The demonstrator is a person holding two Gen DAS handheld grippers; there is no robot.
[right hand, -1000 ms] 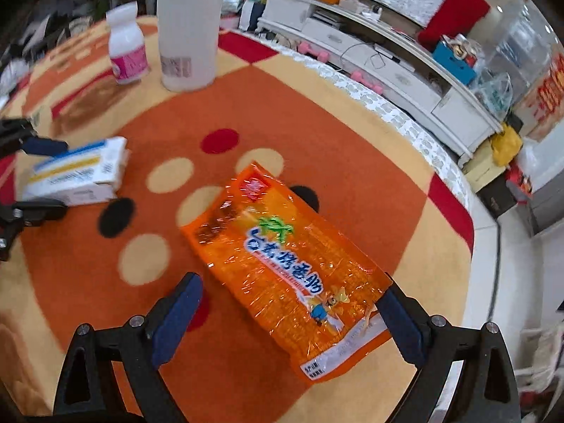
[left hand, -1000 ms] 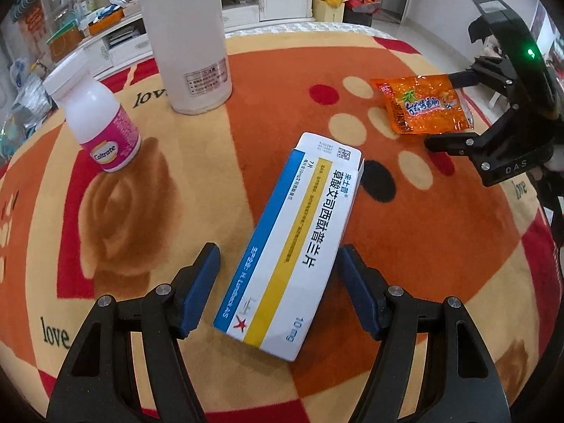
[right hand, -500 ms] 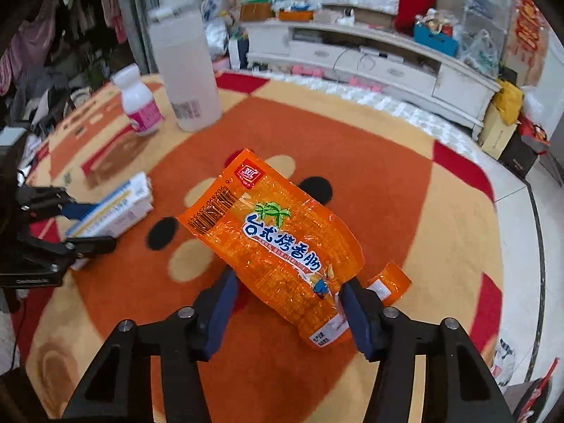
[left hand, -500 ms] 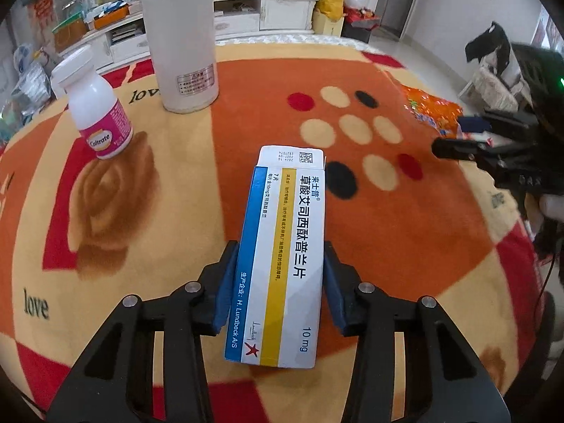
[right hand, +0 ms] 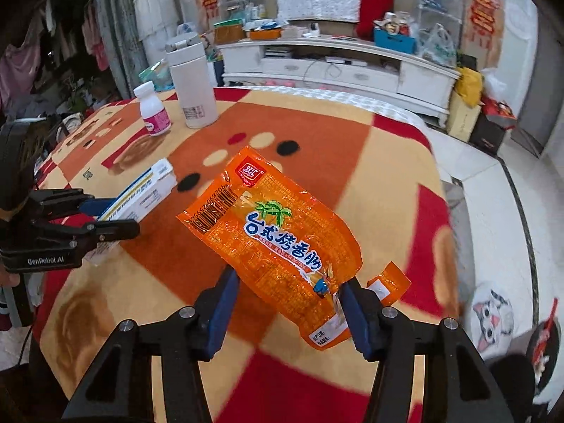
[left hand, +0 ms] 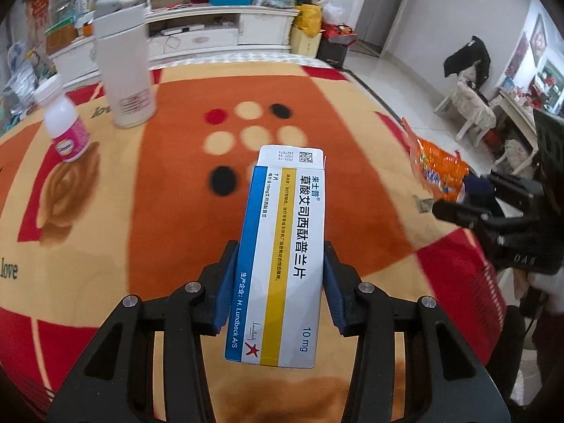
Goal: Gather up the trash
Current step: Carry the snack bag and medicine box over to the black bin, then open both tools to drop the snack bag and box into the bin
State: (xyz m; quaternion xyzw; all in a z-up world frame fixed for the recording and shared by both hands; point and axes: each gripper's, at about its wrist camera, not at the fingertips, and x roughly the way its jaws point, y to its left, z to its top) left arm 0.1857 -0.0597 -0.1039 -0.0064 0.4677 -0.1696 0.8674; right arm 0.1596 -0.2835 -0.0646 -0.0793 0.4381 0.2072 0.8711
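My left gripper [left hand: 280,289] is shut on a white, blue and yellow medicine box [left hand: 285,246] and holds it above the patterned table cloth [left hand: 169,190]. The box also shows in the right wrist view [right hand: 141,197], clamped in the left gripper [right hand: 109,218]. My right gripper [right hand: 287,303] is shut on an orange snack wrapper [right hand: 275,239], lifted off the table. The wrapper [left hand: 435,169] and right gripper [left hand: 469,197] show at the right of the left wrist view.
A tall white flask [left hand: 123,67] and a small white bottle with a pink label [left hand: 65,123] stand at the table's far left; both show in the right wrist view, flask [right hand: 192,88] and bottle [right hand: 153,109]. A white TV cabinet [right hand: 335,67] stands behind. Tiled floor lies right of the table.
Both grippers closed on their items and lifted them: the left raised the medicine box off the cloth, the right raised the orange wrapper. Both views pulled back and up.
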